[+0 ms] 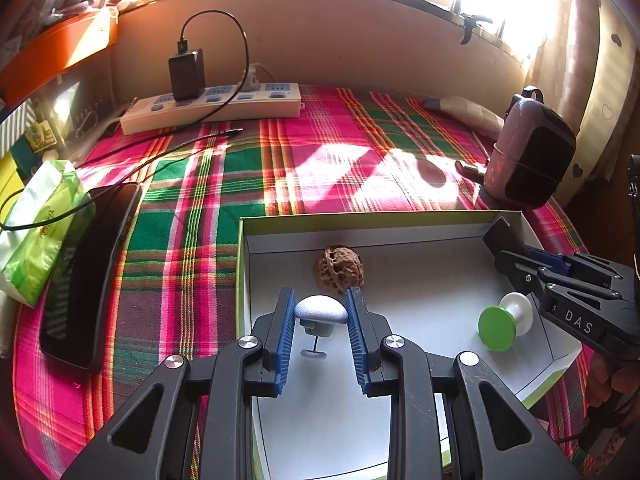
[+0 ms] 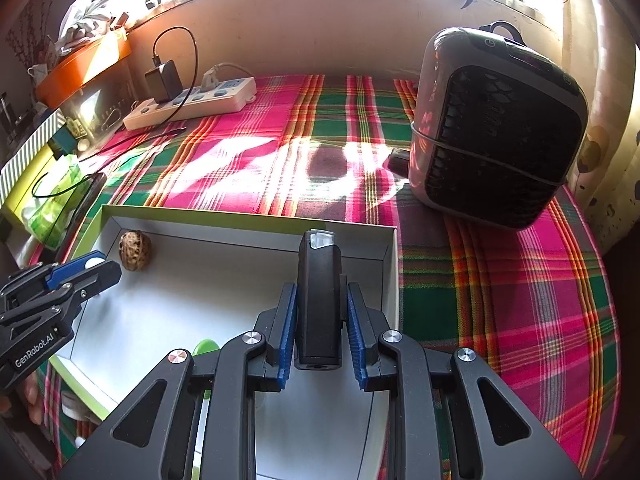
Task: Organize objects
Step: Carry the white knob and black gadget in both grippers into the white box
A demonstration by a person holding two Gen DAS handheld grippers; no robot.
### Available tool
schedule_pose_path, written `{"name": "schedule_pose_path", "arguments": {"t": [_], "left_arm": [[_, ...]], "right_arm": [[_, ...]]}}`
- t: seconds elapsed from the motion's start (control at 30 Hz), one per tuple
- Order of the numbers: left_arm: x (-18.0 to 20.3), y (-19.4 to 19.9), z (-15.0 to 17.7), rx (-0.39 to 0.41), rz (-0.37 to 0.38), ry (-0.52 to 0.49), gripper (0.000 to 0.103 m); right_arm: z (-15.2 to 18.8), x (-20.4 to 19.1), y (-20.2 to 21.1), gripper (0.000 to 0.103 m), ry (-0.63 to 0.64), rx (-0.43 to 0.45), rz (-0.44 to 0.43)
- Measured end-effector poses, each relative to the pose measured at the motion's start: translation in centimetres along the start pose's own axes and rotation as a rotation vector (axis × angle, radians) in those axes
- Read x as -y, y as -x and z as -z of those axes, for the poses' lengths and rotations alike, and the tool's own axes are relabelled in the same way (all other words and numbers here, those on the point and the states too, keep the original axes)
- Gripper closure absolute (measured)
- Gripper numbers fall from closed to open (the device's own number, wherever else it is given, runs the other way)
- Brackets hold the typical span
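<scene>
Right wrist view: the right tongs pinch a black rectangular device over the white box, its long axis running forward along the fingers, pale end pointing away. Left tongs pinch a grey domed piece, stem downward, near the walnut and green-capped knob.

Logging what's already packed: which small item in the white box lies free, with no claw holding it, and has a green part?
The white knob with the round green disc, lying tipped over in the white box; the brown walnut has no green.
</scene>
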State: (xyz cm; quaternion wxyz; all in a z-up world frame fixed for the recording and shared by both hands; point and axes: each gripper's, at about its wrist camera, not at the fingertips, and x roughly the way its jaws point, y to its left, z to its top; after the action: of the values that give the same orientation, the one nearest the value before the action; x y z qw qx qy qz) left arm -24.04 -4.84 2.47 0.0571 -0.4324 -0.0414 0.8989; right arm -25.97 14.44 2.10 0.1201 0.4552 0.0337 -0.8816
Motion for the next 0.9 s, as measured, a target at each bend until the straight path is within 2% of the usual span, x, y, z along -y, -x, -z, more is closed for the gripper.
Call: {"name": "schedule_pose_path", "arguments": {"t": [0.9], "left_arm": [[0.7,-0.77,-0.13,-0.019,-0.026,-0.036,0.079]], "right_arm": [[0.06,-0.56,-0.41,0.078,0.025,0.013,0.018]]}}
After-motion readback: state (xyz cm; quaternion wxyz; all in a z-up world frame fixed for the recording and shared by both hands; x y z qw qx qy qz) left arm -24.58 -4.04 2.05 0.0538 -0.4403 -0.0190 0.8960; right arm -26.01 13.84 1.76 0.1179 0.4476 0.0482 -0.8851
